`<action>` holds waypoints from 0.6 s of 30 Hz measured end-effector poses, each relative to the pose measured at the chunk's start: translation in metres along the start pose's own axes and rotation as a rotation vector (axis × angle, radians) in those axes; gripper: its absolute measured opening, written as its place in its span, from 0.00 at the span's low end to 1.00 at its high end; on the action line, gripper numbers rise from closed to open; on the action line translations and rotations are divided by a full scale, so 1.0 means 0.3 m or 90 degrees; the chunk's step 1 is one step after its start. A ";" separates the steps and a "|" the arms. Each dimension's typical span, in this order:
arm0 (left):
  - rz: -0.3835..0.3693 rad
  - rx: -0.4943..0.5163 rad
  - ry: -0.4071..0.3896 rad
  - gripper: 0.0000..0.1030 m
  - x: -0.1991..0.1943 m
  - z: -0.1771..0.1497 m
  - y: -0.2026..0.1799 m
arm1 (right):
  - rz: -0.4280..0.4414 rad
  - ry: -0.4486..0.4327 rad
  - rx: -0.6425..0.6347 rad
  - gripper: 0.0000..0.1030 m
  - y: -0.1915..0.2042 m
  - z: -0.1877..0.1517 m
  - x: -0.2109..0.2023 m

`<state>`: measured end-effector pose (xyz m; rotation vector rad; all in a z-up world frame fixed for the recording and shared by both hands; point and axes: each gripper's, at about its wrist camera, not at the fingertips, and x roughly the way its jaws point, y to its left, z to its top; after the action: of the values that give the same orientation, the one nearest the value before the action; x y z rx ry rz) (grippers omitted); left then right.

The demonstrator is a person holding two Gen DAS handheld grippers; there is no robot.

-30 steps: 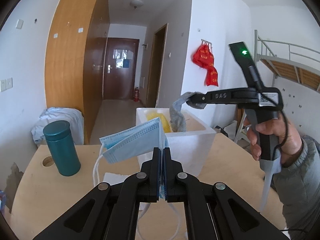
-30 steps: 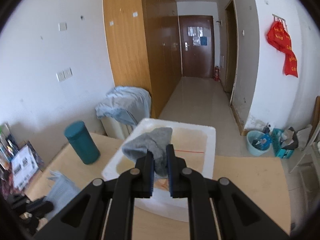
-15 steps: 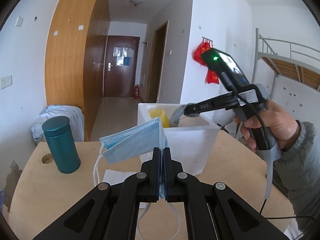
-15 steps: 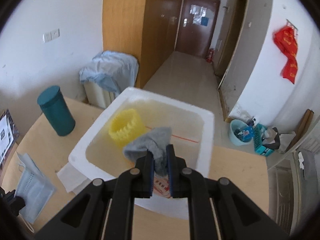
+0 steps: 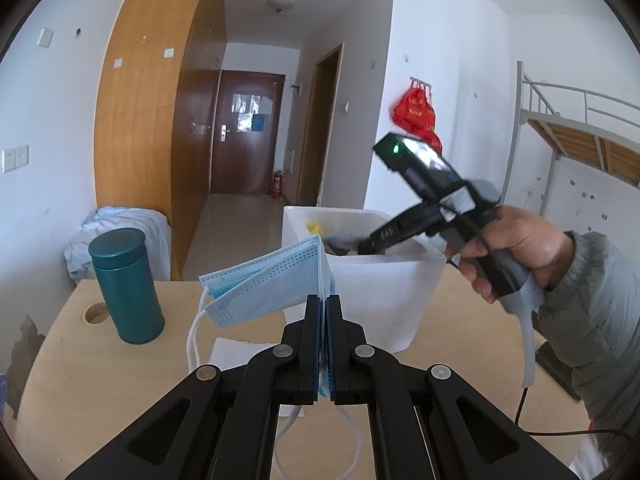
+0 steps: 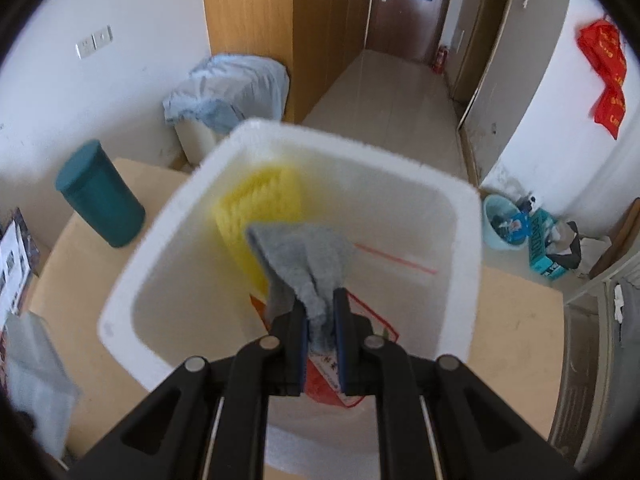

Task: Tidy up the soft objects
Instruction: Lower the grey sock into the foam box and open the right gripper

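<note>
While the left hand-held gripper (image 5: 323, 308) pinches a blue mask (image 5: 266, 280) above the table (image 5: 80, 368), we note the right hand-held gripper (image 6: 320, 304) clamping a grey cloth (image 6: 308, 256) inside the white box (image 6: 168, 260).

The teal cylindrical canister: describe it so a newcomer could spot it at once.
Start at the light wooden table and its white foam box. Left of the box, apart from it, stands the teal cylindrical canister, upright beside a round hole in the tabletop. It is the only dark, rigid, lidded thing there.
</note>
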<state>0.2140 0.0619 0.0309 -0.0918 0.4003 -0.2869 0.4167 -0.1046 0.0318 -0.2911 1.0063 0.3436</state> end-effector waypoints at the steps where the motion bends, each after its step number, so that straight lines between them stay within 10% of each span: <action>1: 0.001 -0.003 -0.001 0.02 -0.001 0.000 0.002 | -0.001 -0.001 0.000 0.14 0.002 0.001 -0.003; 5: 0.001 -0.002 0.003 0.02 -0.001 -0.003 0.001 | -0.014 -0.026 -0.015 0.19 0.017 -0.014 -0.058; 9: -0.001 0.002 0.001 0.02 -0.008 -0.004 -0.004 | -0.021 -0.043 -0.021 0.59 0.022 -0.032 -0.097; 18: 0.001 -0.002 0.001 0.03 -0.002 -0.006 -0.005 | -0.019 -0.066 -0.024 0.64 0.032 -0.040 -0.137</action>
<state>0.2124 0.0605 0.0298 -0.0936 0.4027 -0.2857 0.3833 -0.1065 0.0604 -0.3195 0.8928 0.3475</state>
